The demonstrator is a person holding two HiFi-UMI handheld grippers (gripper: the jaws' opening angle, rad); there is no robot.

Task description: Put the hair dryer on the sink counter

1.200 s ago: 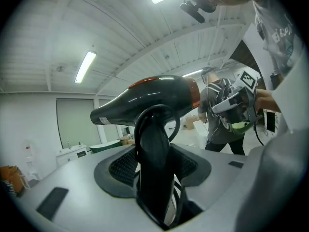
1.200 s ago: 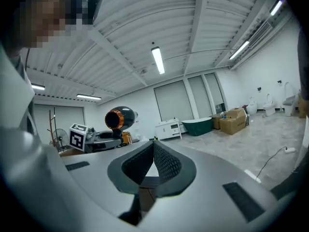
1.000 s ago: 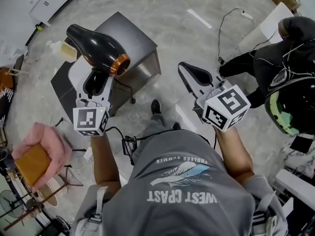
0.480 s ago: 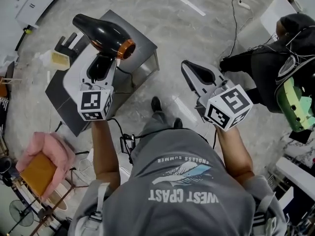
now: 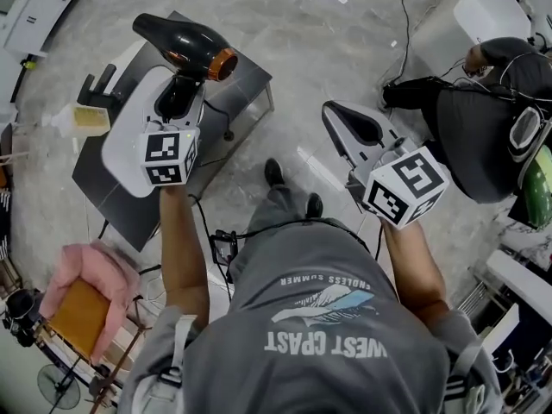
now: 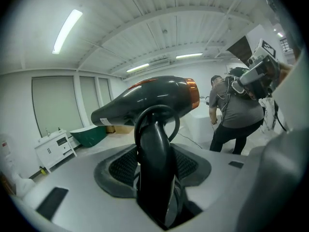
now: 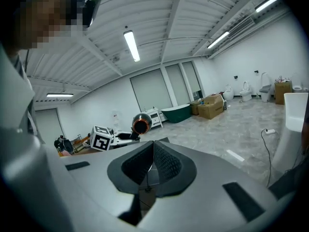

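my left gripper (image 5: 177, 102) clamps the hair dryer (image 5: 181, 43) by its handle, seemingly over the far edge of the sink counter (image 5: 246, 80); right gripper (image 5: 349, 123) closed, empty.

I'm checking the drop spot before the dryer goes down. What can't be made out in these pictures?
Head view: the left gripper covers part of the sink.
Left gripper view: the hair dryer blocks the centre, and its handle's end is buried between the jaws.

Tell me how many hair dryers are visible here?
1. The hair dryer is gripped by its handle in the left gripper, at the head view's upper left. Others may be hidden.
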